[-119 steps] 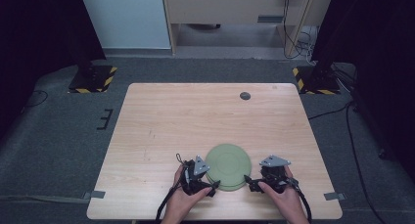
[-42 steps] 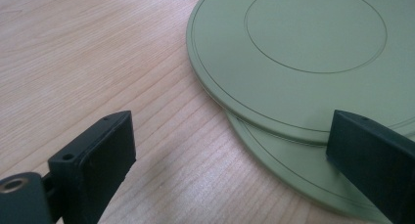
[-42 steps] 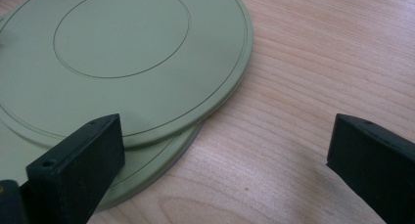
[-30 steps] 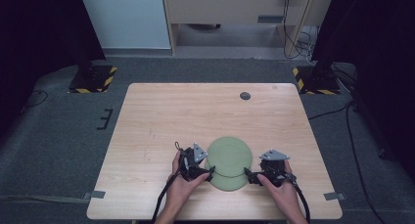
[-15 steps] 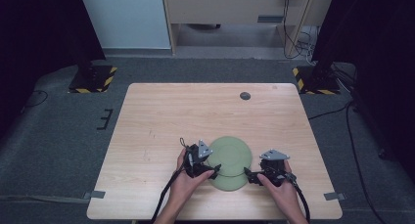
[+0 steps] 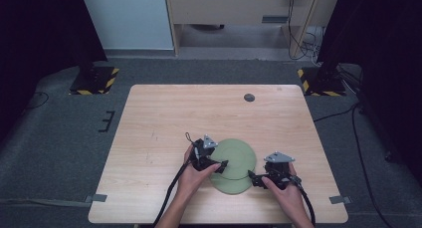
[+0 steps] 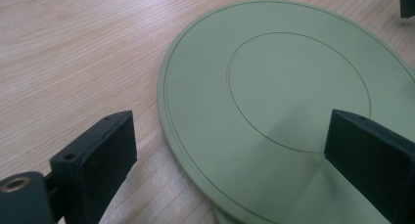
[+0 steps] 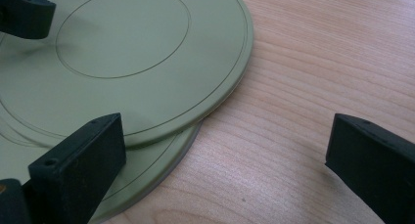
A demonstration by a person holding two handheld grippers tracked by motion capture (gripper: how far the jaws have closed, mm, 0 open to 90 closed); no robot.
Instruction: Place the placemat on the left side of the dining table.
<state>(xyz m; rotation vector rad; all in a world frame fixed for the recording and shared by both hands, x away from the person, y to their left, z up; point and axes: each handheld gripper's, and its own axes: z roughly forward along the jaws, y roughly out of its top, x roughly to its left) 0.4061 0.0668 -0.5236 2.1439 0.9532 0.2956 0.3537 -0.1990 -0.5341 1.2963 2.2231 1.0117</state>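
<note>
Two pale green plates lie stacked and offset near the table's front edge. The upper plate (image 6: 234,156) (image 7: 293,87) (image 8: 122,53) sits shifted toward the far side over the lower plate (image 6: 230,184) (image 8: 147,185). My left gripper (image 6: 222,164) (image 7: 230,160) is open at the upper plate's left rim, with one jaw above the plate and the other above the bare wood. My right gripper (image 6: 251,177) (image 8: 225,170) is open at the stack's right edge, one jaw over the lower plate's rim and one over the table. Neither holds anything.
The wooden table (image 6: 164,118) has a small dark round disc (image 6: 249,97) near its far edge. A hand grips each tool from the front edge. Grey floor, dark stands and a cabinet surround the table.
The upper plate has slid toward the far side off the lower one. My left gripper has moved right and slightly forward along it. The right gripper has barely moved.
</note>
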